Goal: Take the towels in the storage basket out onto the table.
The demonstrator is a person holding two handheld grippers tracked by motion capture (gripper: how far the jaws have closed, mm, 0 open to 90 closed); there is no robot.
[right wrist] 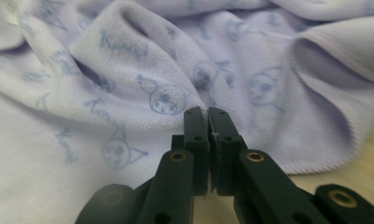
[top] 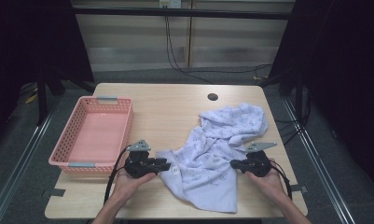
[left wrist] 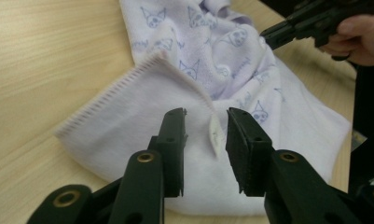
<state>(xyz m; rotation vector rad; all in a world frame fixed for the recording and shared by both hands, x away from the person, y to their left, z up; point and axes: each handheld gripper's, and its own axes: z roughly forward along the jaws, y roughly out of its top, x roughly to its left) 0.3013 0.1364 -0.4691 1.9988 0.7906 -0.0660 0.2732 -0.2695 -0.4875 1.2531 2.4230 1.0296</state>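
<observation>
We see a crumpled lilac towel (top: 219,149) with a cartoon print lying right of centre on the wooden table (top: 175,107), its long run going from near-left up to far-right. Left gripper (top: 162,164) sits at the towel's near-left corner, jaws part open around the small white label (left wrist: 216,135), pads not pressing. Right gripper (top: 235,164) is at the towel's right edge; in the right gripper view its jaws are closed tight, tips against a fold, and we cannot tell whether cloth is pinched. Towel lies between both hands, each about equally near. Pink basket (top: 92,135) stands to the left, well apart.
</observation>
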